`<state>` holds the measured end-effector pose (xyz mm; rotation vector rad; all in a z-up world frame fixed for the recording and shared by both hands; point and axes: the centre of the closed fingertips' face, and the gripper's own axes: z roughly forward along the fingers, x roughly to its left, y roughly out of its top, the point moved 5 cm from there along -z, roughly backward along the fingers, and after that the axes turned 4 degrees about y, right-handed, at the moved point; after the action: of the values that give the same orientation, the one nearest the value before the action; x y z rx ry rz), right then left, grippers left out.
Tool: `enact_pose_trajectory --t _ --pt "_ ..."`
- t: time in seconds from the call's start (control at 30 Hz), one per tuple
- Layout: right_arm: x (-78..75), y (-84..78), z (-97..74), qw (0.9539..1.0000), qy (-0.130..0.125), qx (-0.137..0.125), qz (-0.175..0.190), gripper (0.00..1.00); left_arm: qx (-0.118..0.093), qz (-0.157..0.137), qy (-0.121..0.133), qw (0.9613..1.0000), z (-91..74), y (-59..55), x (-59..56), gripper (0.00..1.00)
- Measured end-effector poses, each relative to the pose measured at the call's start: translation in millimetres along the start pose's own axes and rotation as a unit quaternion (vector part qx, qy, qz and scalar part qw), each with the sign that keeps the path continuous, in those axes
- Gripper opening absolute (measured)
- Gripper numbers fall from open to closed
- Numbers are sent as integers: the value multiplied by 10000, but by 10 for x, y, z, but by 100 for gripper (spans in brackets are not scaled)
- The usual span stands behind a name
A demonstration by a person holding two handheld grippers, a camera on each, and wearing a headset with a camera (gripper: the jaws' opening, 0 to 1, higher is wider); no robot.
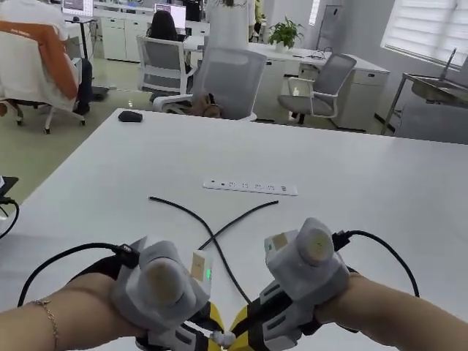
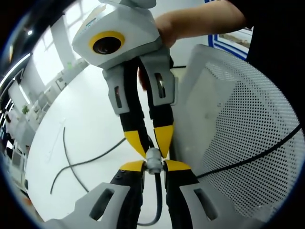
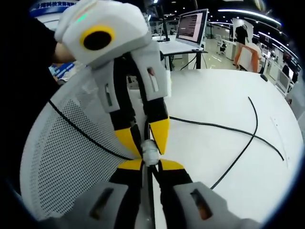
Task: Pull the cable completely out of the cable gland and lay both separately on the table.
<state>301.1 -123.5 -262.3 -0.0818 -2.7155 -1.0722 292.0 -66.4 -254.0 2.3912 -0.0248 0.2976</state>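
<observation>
Low in the head view, my two grippers meet tip to tip over the table's near edge. Between them sits the small white cable gland (image 1: 223,338). My left gripper (image 2: 155,167) is shut with the gland (image 2: 153,160) between its yellow tips. A black cable (image 2: 157,198) runs back between its jaws. My right gripper (image 3: 150,165) faces it, shut on the cable (image 3: 150,191) just behind the gland (image 3: 150,151). The rest of the black cable (image 1: 191,217) lies on the white table, crossing over itself.
A white power strip (image 1: 250,187) lies across the table's middle, and a black mouse (image 1: 130,115) rests at the far left corner. A grey mesh chair back (image 2: 238,119) stands close behind the grippers. Office chairs and desks lie beyond the table's far edge.
</observation>
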Motion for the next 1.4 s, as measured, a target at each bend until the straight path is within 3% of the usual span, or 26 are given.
enact_pose_trajectory --t 0.1,0.2,0.47,0.57,0.63,0.73,0.87,1.0,1.17,1.23,1.3,1.4 --pt "46 -22 -10 9987 386 34 322 13 18 504 -17 9987 3 54 -55 17" --pt "83 -14 -5 9960 686 65 574 20 156 1020 37 9947 11 55 -76 17" --pt "-26 -2 -30 9934 609 -171 957 12 158 1308 132 9912 -8 55 -21 16" --pt "3 14 -13 9959 494 -66 761 12 160 1087 87 9939 -11 45 -11 16" --pt "-7 25 -7 9986 245 125 451 11 133 868 69 9961 -3 29 2 16" --pt "-2 40 -13 9988 -175 453 81 11 -52 42 -22 10000 21 4 37 16" --pt "0 52 -6 9963 -599 571 -248 11 -239 -695 -175 9971 51 -68 93 16" --pt "35 57 15 9900 -935 688 -802 11 -225 -1025 -391 9937 41 -78 102 16" --pt "97 57 38 9751 -1249 874 -1611 11 -239 -1364 -691 9879 44 -85 100 16" --pt "113 47 46 9731 -1304 922 -1661 11 -253 -1494 -769 9855 50 -85 98 16" --pt "116 40 47 9672 -1435 1001 -1841 11 -258 -1591 -790 9838 65 -86 99 16" --pt "112 -8 107 9677 -1539 1025 -1711 11 -212 -1682 -792 9823 120 -111 63 16"
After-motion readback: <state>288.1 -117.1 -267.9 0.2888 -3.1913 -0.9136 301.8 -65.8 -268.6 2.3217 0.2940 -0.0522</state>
